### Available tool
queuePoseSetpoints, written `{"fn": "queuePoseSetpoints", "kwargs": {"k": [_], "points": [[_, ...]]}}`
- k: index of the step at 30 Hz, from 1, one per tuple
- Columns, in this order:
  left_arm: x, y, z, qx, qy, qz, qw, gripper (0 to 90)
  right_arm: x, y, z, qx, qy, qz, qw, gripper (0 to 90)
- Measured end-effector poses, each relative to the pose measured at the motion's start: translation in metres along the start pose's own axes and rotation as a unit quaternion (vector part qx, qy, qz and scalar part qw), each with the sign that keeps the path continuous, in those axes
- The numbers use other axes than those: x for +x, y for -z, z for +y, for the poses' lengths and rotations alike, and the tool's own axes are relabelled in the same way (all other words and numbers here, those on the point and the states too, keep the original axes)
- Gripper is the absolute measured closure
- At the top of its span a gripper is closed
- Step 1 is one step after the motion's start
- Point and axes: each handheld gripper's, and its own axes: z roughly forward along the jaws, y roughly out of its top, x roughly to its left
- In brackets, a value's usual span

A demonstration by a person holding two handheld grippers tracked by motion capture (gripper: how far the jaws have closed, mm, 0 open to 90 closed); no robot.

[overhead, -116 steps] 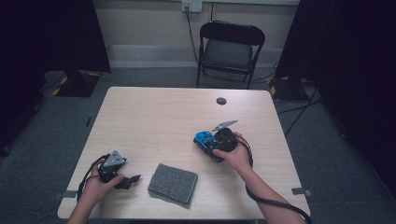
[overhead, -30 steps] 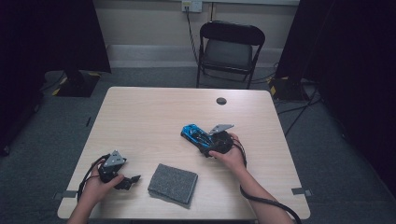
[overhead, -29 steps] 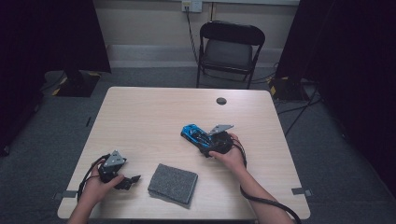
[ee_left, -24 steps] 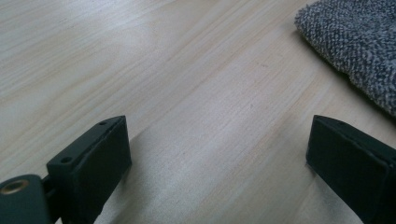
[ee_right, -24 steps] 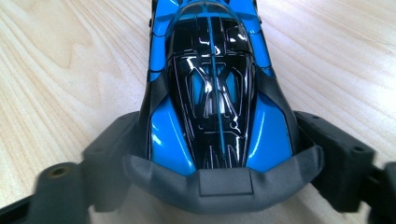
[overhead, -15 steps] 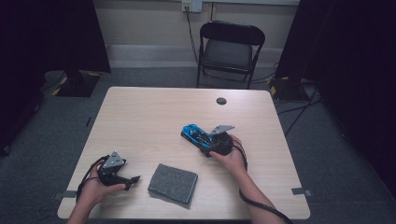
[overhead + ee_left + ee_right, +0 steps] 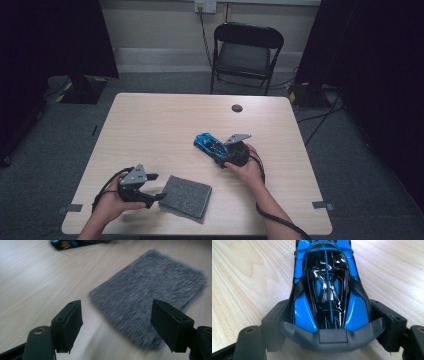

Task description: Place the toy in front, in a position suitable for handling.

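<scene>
A blue and black toy car [image 7: 205, 142] sits on the wooden table [image 7: 165, 120], right of centre. My right gripper [image 7: 219, 151] is shut on its rear end; in the right gripper view the pads [image 7: 274, 320] press the car [image 7: 327, 285] from both sides, having just closed in. A grey felt pad [image 7: 189, 196] lies flat near the front edge. My left gripper [image 7: 157, 186] hovers at its left edge, jaws closing but still wide. In the left gripper view the pad [image 7: 150, 295] lies under and ahead of my left gripper [image 7: 120, 325], untouched by its fingers [image 7: 68, 322].
A small black disc [image 7: 237, 108] lies near the table's far edge. A black folding chair [image 7: 247, 50] stands behind the table. Cables trail from both grippers toward the front edge. Bare tabletop spreads over the left and far halves.
My left gripper has moved right toward the grey pad and lifted a little, its jaws narrower. Since the oldest frame the right gripper and the car have shifted left; they are still over the last second.
</scene>
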Motion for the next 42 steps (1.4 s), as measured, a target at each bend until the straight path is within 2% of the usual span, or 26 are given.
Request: {"fn": "queuePoseSetpoints", "kwargs": {"k": [4,7,12,15,17,20,25,34,36,42], "points": [[-0.009,-0.015,0.013,0.005,-0.027,-0.031,0.9991,31.6,0.000,0.000,0.000,0.000,0.000,0.000,1.0000,23.4],[-0.013,-0.024,0.016,0.021,-0.046,-0.040,0.9979,33.5,0.000,0.000,0.000,0.000,0.000,0.000,1.0000,23.4],[-0.015,-0.037,0.011,0.048,-0.054,-0.062,0.9955,35.0,0.000,0.000,0.000,0.000,0.000,0.000,1.0000,23.4],[-0.013,-0.041,0.007,0.050,-0.043,-0.066,0.9956,34.2,0.000,0.000,0.000,0.000,0.001,0.000,1.0000,23.4],[-0.013,-0.043,0.005,0.051,-0.050,-0.068,0.9951,34.3,0.000,0.000,0.000,0.000,0.000,0.000,1.0000,23.4],[-0.013,-0.045,0.001,0.045,-0.048,-0.070,0.9954,35.0,0.000,0.000,0.000,0.000,0.000,0.000,1.0000,23.5],[-0.014,-0.046,0.002,0.054,-0.051,-0.067,0.9949,39.7,0.000,0.000,0.000,-0.001,0.000,0.000,1.0000,23.4],[-0.013,-0.045,0.003,0.051,-0.028,-0.080,0.9951,61.2,0.000,0.000,0.000,-0.001,0.001,0.000,1.0000,23.4],[-0.014,-0.045,0.004,0.058,-0.027,-0.080,0.9948,64.8,0.000,0.000,0.000,-0.001,0.001,0.000,1.0000,23.5],[-0.019,-0.044,0.006,0.066,0.004,-0.066,0.9956,71.7,0.000,0.000,0.000,-0.001,0.001,0.000,1.0000,23.4]]}}
